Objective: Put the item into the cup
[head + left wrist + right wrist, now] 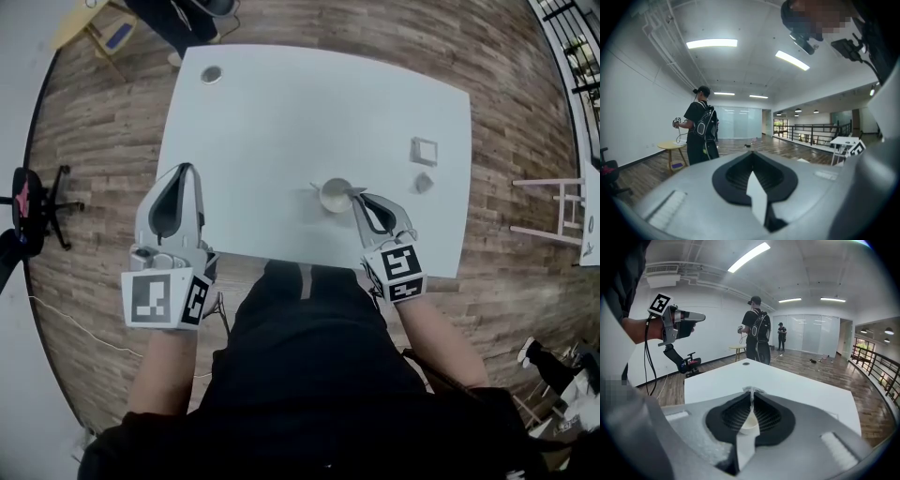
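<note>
A white cup (334,196) stands on the white table (281,122) near its front edge. My right gripper (357,194) reaches to the cup's right rim and is shut on a small pale grey item (353,191). In the right gripper view the item (750,391) sticks out at the joined fingertips, and the cup (749,425) shows below through the gap between the jaws. My left gripper (186,171) hangs over the table's left front corner, jaws closed with nothing between them. It also shows raised at the left of the right gripper view (701,316).
A white square frame (424,150) and a small grey lump (424,182) lie at the table's right. A round grommet (211,74) sits at the far left corner. A black office chair (33,202) stands on the wood floor at the left. People (757,331) stand beyond the table.
</note>
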